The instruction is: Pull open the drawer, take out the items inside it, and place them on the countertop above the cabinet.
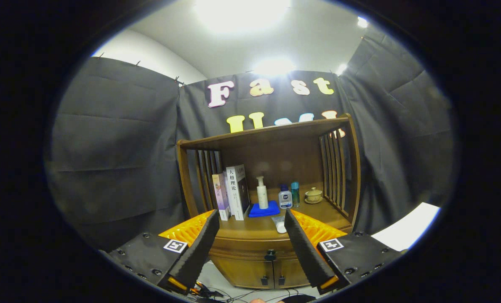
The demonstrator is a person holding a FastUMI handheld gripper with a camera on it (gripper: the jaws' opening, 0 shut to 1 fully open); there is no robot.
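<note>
Hand-held gripper (250, 235) hangs in front of the cabinet with its fingers spread wide apart and nothing between them but air; the drawer (250, 248) sits closed beyond them, under the wooden surface (259, 229) and above two small doors.

Going left to right along that surface: a few books (233, 193) stand upright against the slatted side, a pump bottle (262, 193) stands on a folded blue cloth (263, 210), a white tube (279, 225) lies near the front edge, then a small squat bottle (285, 197), a slim teal bottle (295, 193), and a lidded cup on a saucer (313, 195).

The drawer looks like solid wood, so it is probably stiff and fairly heavy, and may drag on its runners. The one sensible hold is the dark knob (270, 254) at its front centre: small, hard and likely slippery, so the fingers should close squarely on it and pull straight back. What lies inside cannot be told yet.
</note>
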